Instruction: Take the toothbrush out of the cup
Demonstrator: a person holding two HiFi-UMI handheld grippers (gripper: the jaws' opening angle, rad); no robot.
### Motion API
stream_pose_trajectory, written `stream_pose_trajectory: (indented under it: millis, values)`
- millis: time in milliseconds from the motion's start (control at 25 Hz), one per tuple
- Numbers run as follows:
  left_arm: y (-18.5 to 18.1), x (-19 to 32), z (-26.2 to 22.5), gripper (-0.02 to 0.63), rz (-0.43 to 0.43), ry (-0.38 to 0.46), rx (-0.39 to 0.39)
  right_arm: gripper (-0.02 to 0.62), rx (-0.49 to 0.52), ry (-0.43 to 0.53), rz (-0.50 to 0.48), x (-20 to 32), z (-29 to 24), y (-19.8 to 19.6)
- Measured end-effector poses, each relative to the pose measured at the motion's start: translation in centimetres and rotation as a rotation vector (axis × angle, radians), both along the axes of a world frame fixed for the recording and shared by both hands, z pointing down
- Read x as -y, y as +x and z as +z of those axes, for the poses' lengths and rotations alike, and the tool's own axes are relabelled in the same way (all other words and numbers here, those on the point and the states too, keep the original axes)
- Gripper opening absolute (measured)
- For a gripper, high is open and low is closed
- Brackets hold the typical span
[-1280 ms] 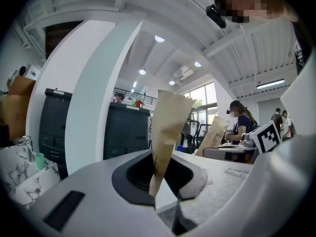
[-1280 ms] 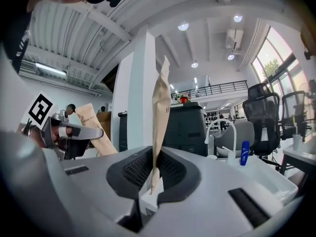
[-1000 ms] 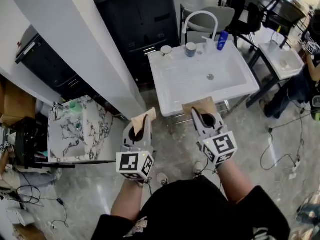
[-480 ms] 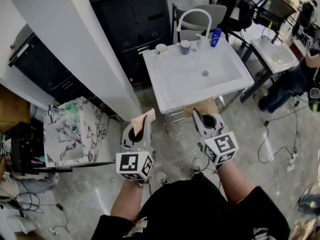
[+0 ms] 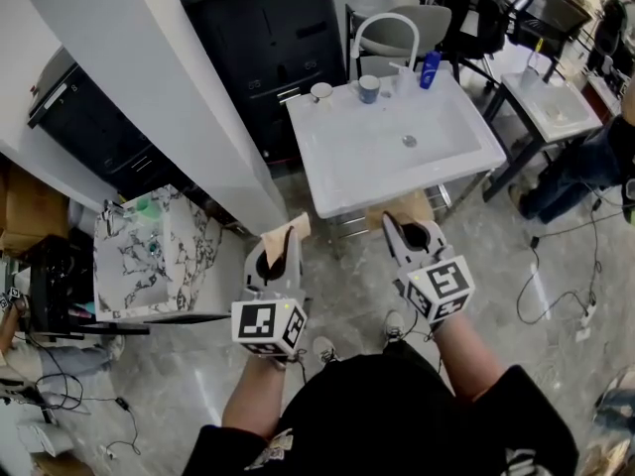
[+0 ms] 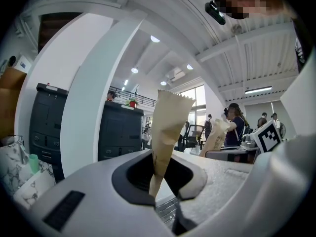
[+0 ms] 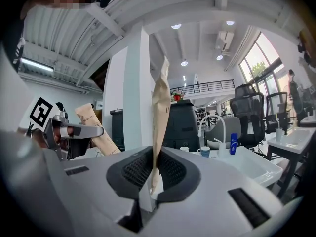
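A white sink (image 5: 377, 172) stands ahead of me. On its back rim are a blue cup (image 5: 369, 88) and a white cup (image 5: 320, 91); I cannot make out a toothbrush in either. My left gripper (image 5: 279, 256) is shut on a brown paper packet (image 5: 286, 234), which stands up from the jaws (image 6: 167, 127). My right gripper (image 5: 410, 234) is shut on a second brown paper packet (image 5: 401, 209), upright in its own view (image 7: 160, 107). Both grippers are short of the sink's front edge. The blue cup (image 7: 203, 152) shows far beyond the right gripper.
A curved white faucet (image 5: 389, 30) and a blue bottle (image 5: 429, 69) stand at the sink's back. A white pillar (image 5: 179, 97) and black cabinet (image 5: 268, 38) lie to the left, with a marbled table (image 5: 189, 256) below them. At the right are another sink (image 5: 551, 107) and a person (image 5: 595, 162).
The head view has shifted slightly, so the sink sits a little differently in the frame. Both grippers keep the same hold on their paper packets.
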State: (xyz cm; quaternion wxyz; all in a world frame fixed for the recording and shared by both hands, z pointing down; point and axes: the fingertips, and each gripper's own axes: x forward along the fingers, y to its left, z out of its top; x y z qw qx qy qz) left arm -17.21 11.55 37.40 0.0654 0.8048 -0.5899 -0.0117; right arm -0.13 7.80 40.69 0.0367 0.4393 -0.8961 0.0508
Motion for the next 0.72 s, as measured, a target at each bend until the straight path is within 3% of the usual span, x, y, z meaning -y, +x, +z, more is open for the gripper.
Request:
stream_pose_trajectory:
  millis: [720]
  values:
    - [1.4,-2.2,-1.8,0.031,-0.019,0.041,-0.024,0.026,-0.006,0.046,-0.018,-2.0,-1.9,1.4]
